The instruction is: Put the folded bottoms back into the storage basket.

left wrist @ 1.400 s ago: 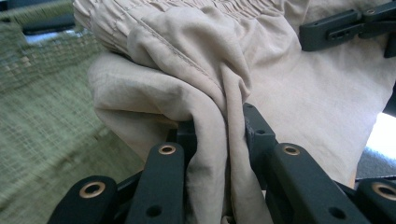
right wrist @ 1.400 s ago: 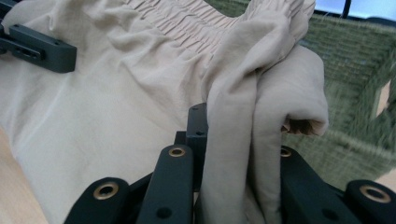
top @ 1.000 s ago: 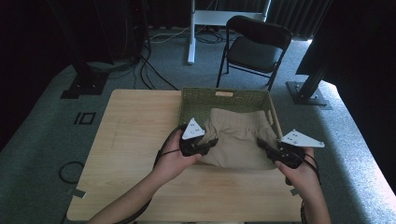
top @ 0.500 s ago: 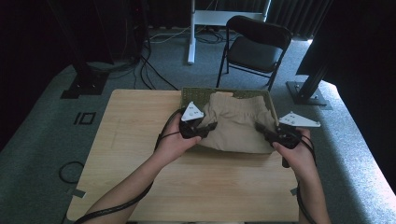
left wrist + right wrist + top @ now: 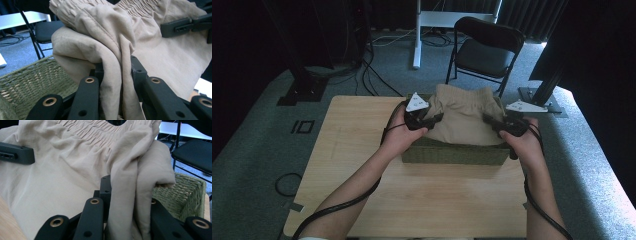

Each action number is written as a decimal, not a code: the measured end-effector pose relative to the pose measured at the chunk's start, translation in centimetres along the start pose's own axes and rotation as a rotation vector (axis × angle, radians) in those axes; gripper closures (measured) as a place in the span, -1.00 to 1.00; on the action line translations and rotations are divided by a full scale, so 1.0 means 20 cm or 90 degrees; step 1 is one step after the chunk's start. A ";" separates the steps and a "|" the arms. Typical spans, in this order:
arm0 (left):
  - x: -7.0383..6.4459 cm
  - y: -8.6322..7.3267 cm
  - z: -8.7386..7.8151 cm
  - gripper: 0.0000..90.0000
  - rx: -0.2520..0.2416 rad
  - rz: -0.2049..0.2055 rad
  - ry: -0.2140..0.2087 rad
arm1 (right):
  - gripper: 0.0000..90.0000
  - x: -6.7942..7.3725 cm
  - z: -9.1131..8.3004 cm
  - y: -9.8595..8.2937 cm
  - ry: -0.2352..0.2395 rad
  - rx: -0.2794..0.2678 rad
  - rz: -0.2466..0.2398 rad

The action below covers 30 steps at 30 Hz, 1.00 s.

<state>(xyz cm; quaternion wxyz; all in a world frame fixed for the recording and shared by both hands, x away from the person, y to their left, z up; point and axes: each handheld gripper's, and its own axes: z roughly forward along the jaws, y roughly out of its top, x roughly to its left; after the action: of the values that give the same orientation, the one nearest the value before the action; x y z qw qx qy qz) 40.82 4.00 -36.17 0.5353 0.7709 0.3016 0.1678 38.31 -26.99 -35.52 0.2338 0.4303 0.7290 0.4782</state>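
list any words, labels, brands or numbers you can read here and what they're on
None can be read.
The beige garment bears no tag or print on the cloth that faces the cameras.
The woven basket, the left gripper and the right gripper carry no visible lettering.

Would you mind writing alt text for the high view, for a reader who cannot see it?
A person holds a beige garment up over a green woven basket on a wooden table, the left gripper and right gripper each shut on one side of it. A black folding chair stands behind the table.
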 end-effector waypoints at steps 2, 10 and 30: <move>0.02 0.00 0.02 0.68 0.001 -0.005 0.003 | 0.76 -0.02 0.03 0.02 0.002 0.004 0.005; 0.10 0.01 0.09 0.68 -0.007 -0.012 0.028 | 0.76 -0.07 0.13 0.06 -0.004 0.003 0.011; 0.28 -0.10 0.39 0.72 0.030 -0.079 0.065 | 0.76 -0.24 0.43 -0.01 -0.029 0.042 0.050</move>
<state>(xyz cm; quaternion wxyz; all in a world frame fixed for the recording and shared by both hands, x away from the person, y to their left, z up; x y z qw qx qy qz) 49.07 2.42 -41.31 0.5103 0.7535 0.3795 0.1666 47.18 -26.77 -39.79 0.2172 0.4766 0.7216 0.4527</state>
